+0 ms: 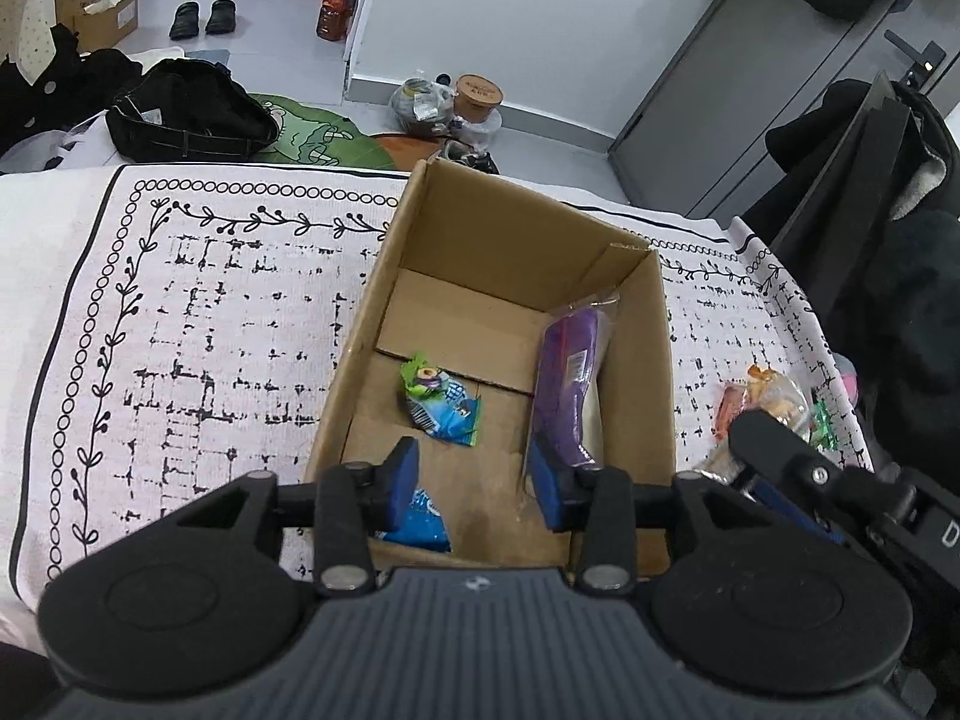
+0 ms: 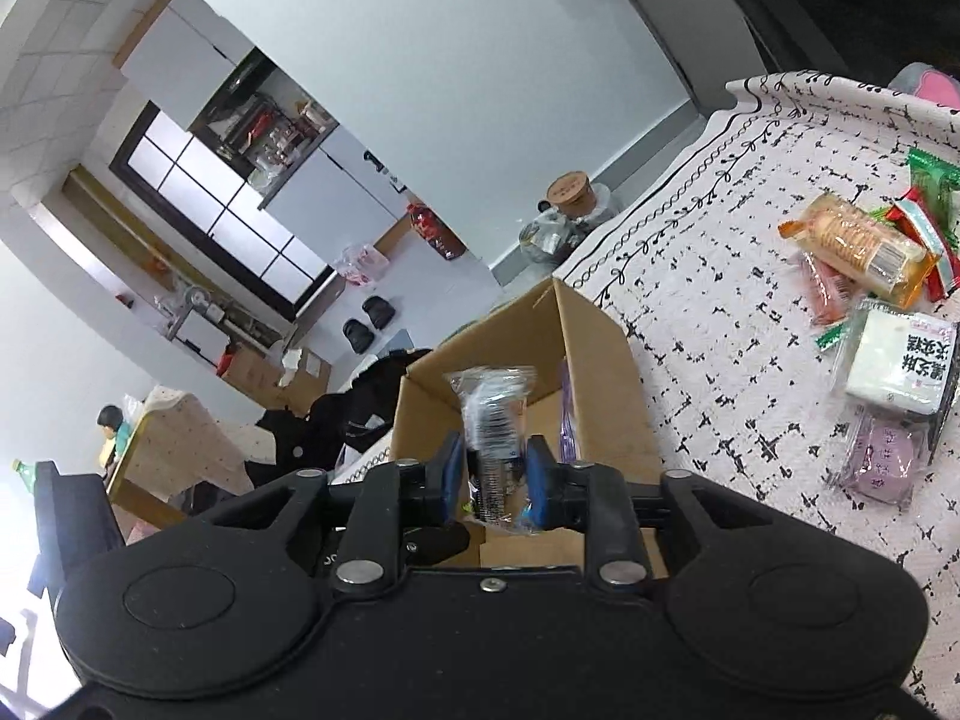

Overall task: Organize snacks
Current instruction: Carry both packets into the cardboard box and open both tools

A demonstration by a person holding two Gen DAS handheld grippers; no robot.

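Surface (image 1: 180, 312) covered by white cloth with black vine-and-ring border and broken grid print; open cardboard box (image 1: 642, 372) sits on it, flaps up. Inside box: purple packet (image 1: 567, 384) leaning along right wall, green-blue packet (image 1: 441, 405) flat on floor near middle, blue packet (image 1: 420, 519) at near wall, partly hidden by a left finger.

Left tool (image 1: 474, 483) hovers over near end of box, blue pads spread wide, nothing between them. Right tool (image 2: 495, 474) tilted, over the box's near edge, narrow, pads pressed on a clear-wrapped dark packet (image 2: 495, 420) that sticks up past the fingertips.

Loose snack pile on surface, right of box and apart from it: orange cracker pack (image 2: 858, 246), white packet with black characters (image 2: 897, 366), pale purple packet (image 2: 879, 459), green packet (image 2: 933, 177) at far edge, red-orange sticks under the crackers.

Room: grey-white floor; black bag (image 1: 186, 108) on a green mat behind surface; black shoes (image 1: 204, 18); red-capped drink bottle (image 1: 339, 3) against white wall; lidded tub (image 1: 477, 99) beside a bagged item at wall base; grey cabinet doors (image 1: 750, 90) right; dark window with white panes (image 2: 222, 216); cardboard cartons by far wall.
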